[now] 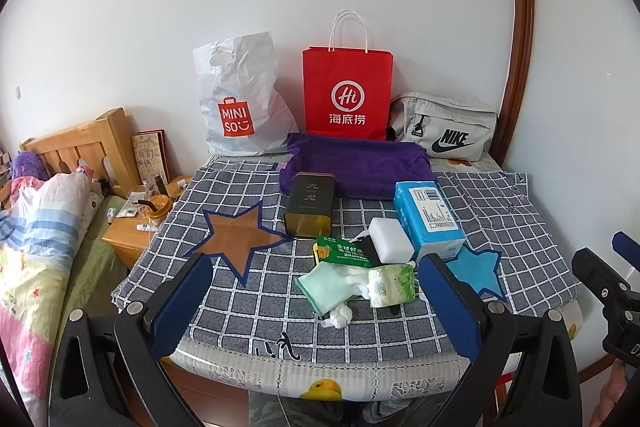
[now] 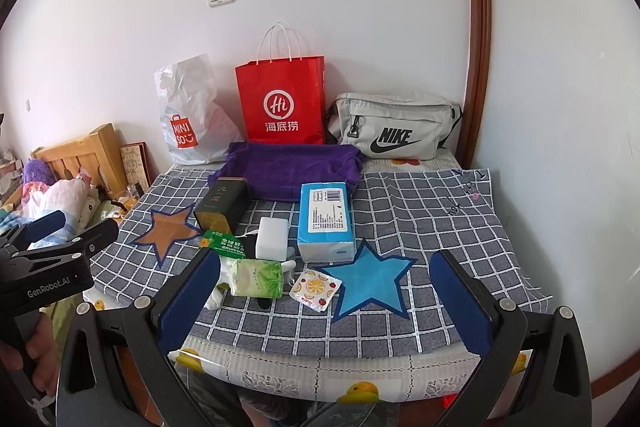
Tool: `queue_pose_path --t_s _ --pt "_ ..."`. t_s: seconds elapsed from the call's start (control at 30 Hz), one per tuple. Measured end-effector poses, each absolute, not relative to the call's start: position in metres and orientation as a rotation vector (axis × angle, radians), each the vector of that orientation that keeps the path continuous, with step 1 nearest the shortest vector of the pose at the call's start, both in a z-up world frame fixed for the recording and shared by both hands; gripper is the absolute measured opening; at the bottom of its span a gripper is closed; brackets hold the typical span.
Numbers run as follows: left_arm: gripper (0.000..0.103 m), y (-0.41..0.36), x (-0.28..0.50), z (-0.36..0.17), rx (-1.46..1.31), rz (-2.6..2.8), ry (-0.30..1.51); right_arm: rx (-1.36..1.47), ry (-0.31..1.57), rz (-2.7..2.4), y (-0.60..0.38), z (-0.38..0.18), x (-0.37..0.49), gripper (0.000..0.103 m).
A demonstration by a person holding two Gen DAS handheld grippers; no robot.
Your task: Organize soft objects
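On the checked cloth [image 1: 256,299] lies a heap: a mint green cloth [image 1: 325,286], a white rag [image 1: 340,315], a green tissue packet [image 1: 391,285] [image 2: 258,279], a white sponge [image 1: 390,241] [image 2: 273,238], a blue tissue pack [image 1: 428,215] [image 2: 326,223] and a fruit-print packet [image 2: 315,289]. Behind them are a dark tin [image 1: 310,205] [image 2: 222,205] and a folded purple towel [image 1: 356,163] [image 2: 288,167]. My left gripper [image 1: 317,261] hangs open over the table's near edge, before the heap. To its right, my right gripper [image 2: 325,254] is open and holds nothing.
Against the back wall stand a white Miniso plastic bag [image 1: 240,107], a red paper bag [image 1: 347,95] [image 2: 282,99] and a grey Nike waist bag [image 1: 444,127] [image 2: 394,127]. A bed [image 1: 36,227] and a cluttered nightstand [image 1: 136,223] lie left; a wooden door frame [image 1: 520,47] rises right.
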State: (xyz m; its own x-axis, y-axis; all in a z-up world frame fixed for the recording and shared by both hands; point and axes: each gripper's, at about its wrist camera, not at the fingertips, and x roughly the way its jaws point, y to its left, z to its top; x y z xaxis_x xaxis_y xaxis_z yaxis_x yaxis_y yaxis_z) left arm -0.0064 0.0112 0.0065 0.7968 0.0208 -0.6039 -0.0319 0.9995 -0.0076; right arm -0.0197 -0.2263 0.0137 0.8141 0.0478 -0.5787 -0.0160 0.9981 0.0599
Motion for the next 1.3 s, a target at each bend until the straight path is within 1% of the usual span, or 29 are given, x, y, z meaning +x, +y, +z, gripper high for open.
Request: queue_pose_path --t_s 0.97,1.3 --pt "0.103 0.01 -0.007 0.005 -0.01 0.026 0.653 0.052 0.618 0.04 -0.223 0.013 -0.022 0.103" --pt "0.103 0.008 0.012 -0.018 -0.008 0.011 0.699 0.031 0.645 0.036 -0.221 -0.002 -0.011 0.103"
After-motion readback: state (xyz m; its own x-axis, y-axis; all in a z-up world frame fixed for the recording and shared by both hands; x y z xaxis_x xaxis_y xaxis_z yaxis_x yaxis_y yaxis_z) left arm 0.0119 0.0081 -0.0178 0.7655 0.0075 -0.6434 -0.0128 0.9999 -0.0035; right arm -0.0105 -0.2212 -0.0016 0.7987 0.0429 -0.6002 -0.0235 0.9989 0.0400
